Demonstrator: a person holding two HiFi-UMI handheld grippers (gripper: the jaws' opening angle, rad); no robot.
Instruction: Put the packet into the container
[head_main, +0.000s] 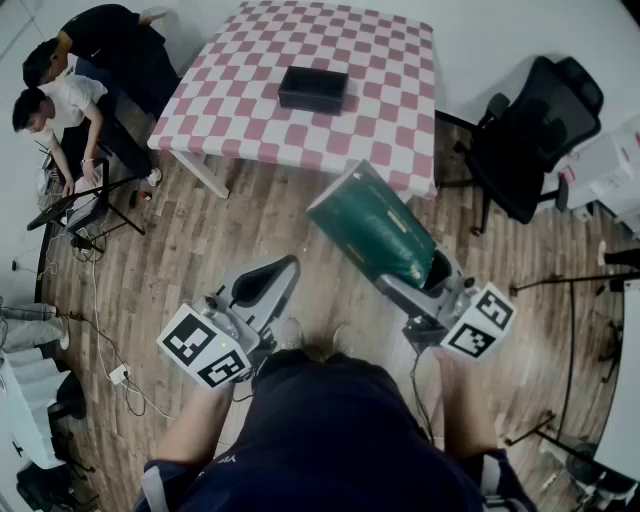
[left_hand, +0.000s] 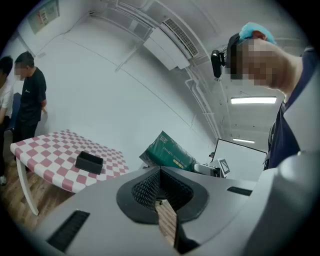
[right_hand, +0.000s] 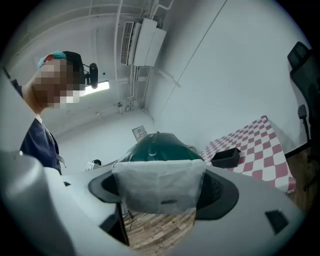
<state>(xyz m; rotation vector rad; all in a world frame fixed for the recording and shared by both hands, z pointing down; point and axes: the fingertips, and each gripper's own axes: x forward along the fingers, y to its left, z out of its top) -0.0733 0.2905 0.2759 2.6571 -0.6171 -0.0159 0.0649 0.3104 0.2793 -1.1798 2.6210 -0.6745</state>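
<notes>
A green packet (head_main: 375, 225) with a white sealed end (right_hand: 157, 187) is clamped in my right gripper (head_main: 418, 280), which is shut on it and holds it in the air above the wooden floor. The packet points toward the checked table (head_main: 400, 120). On that table sits the black open container (head_main: 313, 88), well ahead of the packet. My left gripper (head_main: 268, 282) hangs beside it with its jaws together and nothing between them. In the left gripper view the packet (left_hand: 167, 152) shows beyond the jaws and the container (left_hand: 89, 162) lies at the left. The right gripper view shows the container (right_hand: 226, 157) at the right.
A black office chair (head_main: 530, 130) stands right of the table. Two people (head_main: 80, 70) are at the far left near a stand and cables on the floor (head_main: 100, 330). White furniture edges the right side.
</notes>
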